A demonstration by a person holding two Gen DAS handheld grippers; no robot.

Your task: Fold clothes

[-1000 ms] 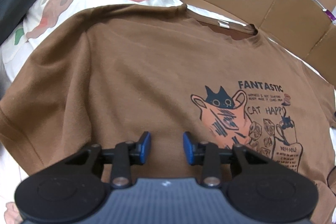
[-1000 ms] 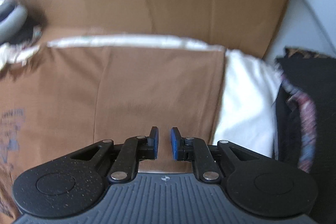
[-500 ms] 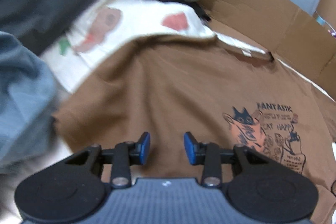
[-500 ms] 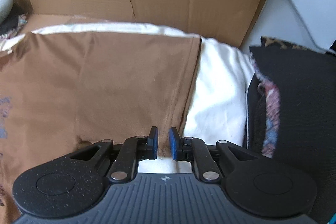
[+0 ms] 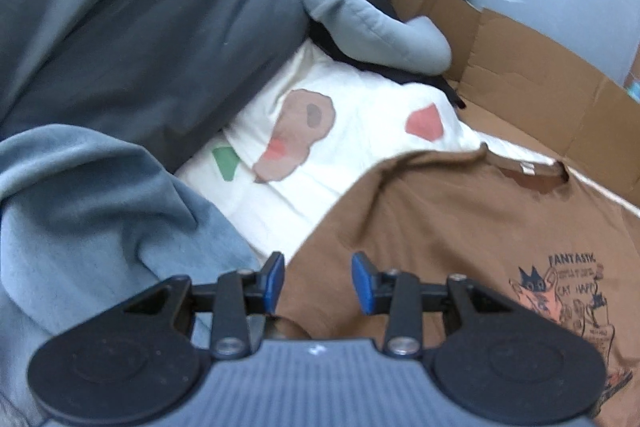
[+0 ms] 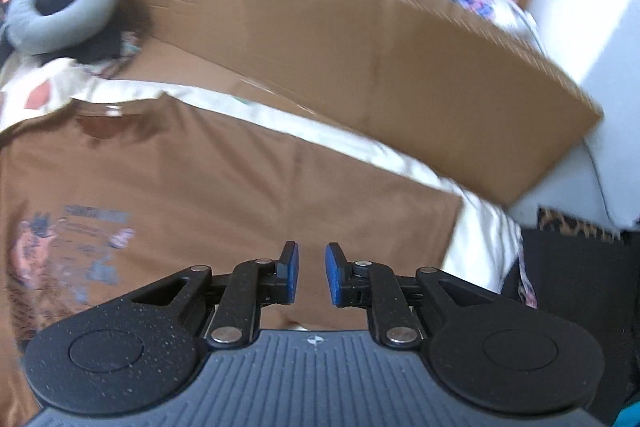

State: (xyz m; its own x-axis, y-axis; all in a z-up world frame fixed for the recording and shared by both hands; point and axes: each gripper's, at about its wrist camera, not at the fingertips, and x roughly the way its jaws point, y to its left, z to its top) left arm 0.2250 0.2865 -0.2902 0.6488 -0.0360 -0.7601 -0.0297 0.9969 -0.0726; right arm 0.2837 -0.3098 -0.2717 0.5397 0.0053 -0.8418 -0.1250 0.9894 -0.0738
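A brown T-shirt (image 5: 460,227) with a cat print and the word FANTASTIC lies spread flat, collar toward the cardboard. In the right wrist view the brown T-shirt (image 6: 248,195) fills the left and middle, its right sleeve edge straight against white bedding. My left gripper (image 5: 318,281) hangs open above the shirt's left sleeve edge, nothing between its blue pads. My right gripper (image 6: 312,273) hovers over the shirt's right part; its jaws are opening, with nothing between them.
A white sheet (image 5: 360,131) with red, brown and green patches lies under the shirt. Grey-blue bedding (image 5: 100,207) piles at the left beside a grey neck pillow (image 5: 372,23). A cardboard wall (image 6: 360,67) runs behind the shirt. Dark cloth (image 6: 580,287) lies at the right.
Both grippers have risen and pulled back from the shirt. The left view swung left, bringing the grey bedding into sight. The right gripper's jaws stand wider apart than before.
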